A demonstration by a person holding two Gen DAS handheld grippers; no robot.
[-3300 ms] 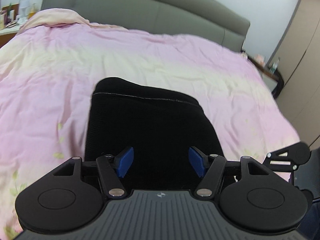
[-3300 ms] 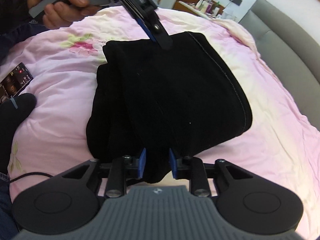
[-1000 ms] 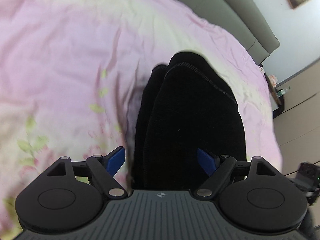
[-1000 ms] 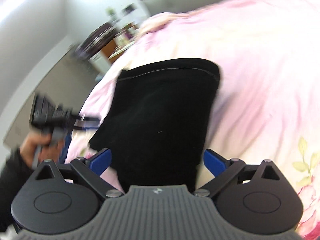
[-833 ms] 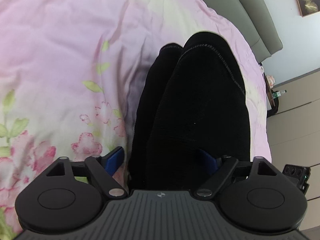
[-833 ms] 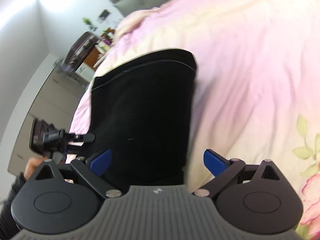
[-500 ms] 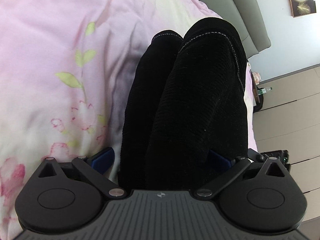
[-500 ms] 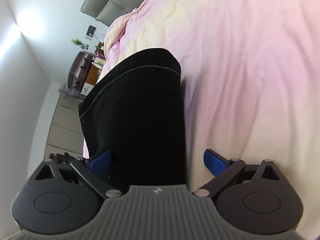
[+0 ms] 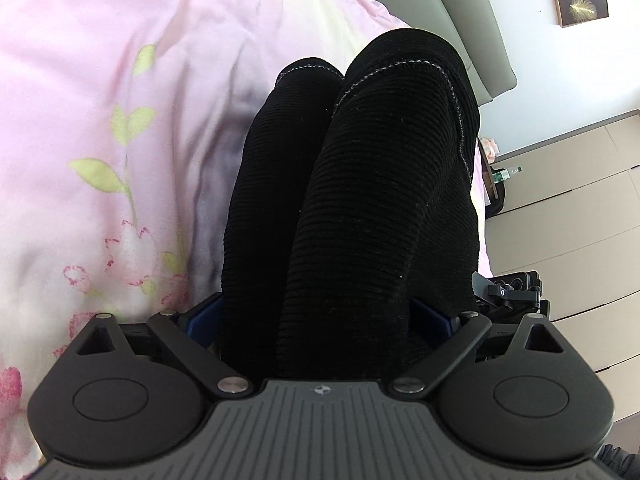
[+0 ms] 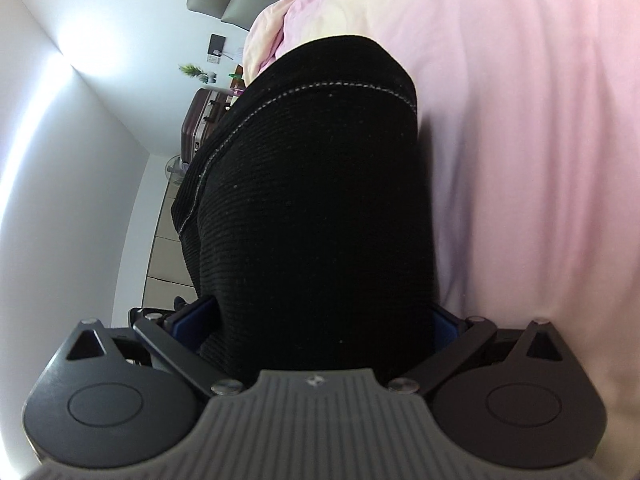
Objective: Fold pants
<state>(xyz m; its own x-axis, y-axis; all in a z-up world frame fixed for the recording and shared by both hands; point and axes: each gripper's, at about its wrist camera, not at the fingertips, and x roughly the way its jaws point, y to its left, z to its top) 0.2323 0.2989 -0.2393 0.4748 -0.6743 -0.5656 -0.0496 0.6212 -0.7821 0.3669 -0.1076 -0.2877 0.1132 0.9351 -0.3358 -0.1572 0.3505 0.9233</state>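
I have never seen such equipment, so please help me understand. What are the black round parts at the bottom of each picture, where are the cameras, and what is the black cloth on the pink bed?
There is no robot here. A person holds one hand-held gripper in each hand, and a wide-angle camera on each looks forward along its two blue-tipped fingers. The black discs and bars at the bottom are the gripper's own body.

One picture is from the left gripper, the other from the right gripper. The black cloth is the folded black pants, lying on a pink floral duvet on the bed. Each gripper has the thick bundle between its fingers, apparently closing on it from opposite sides. Behind are a grey headboard and a suitcase.
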